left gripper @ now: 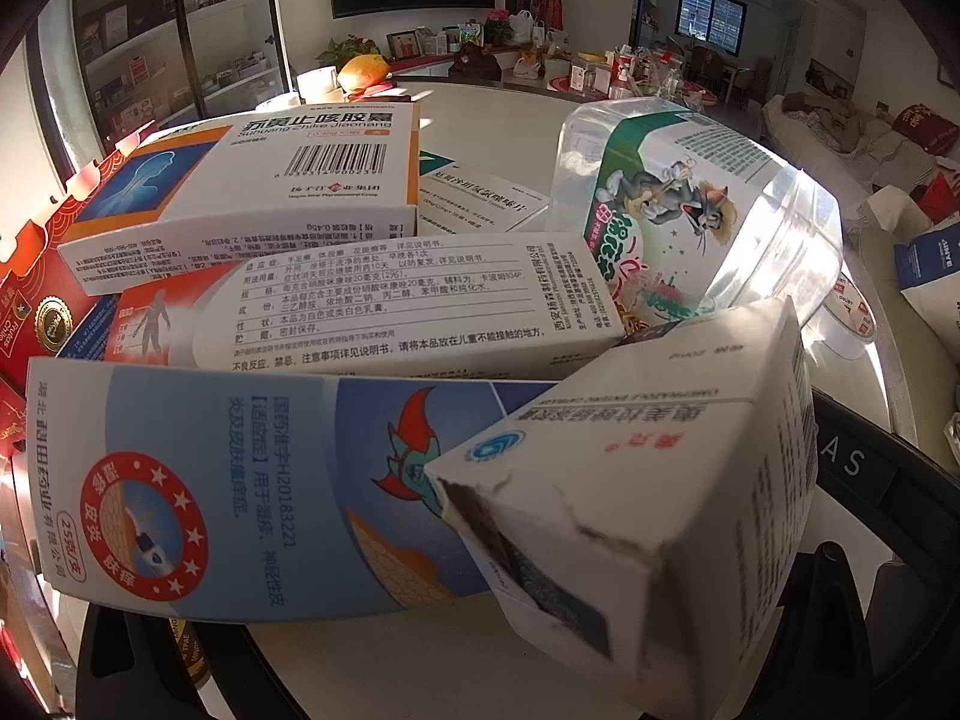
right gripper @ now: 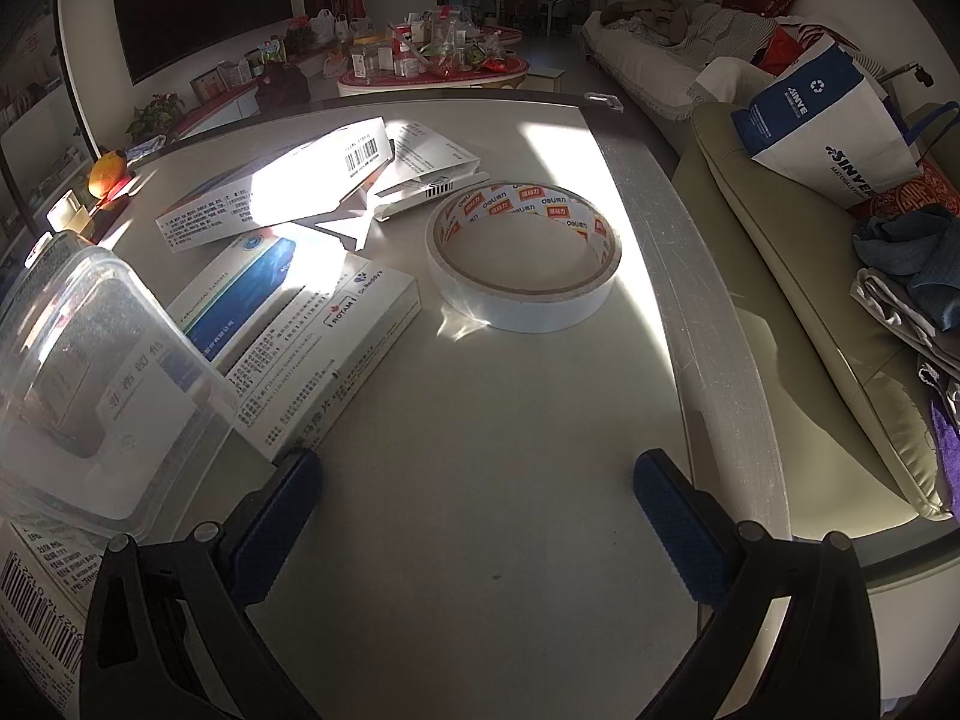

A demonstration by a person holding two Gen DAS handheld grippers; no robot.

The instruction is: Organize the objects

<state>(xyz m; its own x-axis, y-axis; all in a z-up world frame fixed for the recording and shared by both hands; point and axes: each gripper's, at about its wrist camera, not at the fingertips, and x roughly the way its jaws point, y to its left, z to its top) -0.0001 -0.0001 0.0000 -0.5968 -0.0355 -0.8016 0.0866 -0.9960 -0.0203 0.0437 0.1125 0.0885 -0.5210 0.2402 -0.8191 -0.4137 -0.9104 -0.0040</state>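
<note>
In the left wrist view my left gripper (left gripper: 456, 618) is shut on a white medicine box (left gripper: 648, 510) with a torn end, held over a pile of boxes: a blue-and-white box (left gripper: 240, 480), a long white box (left gripper: 384, 306) and an orange-and-white box (left gripper: 252, 180). A clear plastic container (left gripper: 690, 210) with a cartoon label lies behind them. In the right wrist view my right gripper (right gripper: 477, 480) is open and empty above the table, with a roll of tape (right gripper: 525, 255) ahead and a white medicine box (right gripper: 312, 354) by its left finger.
More medicine boxes (right gripper: 270, 192) lie at the back left of the table (right gripper: 480, 420). A clear plastic box (right gripper: 102, 384) stands at the left. A red carton (left gripper: 36, 276) sits left of the pile. A sofa (right gripper: 810, 312) with a paper bag (right gripper: 834, 126) borders the table's right edge.
</note>
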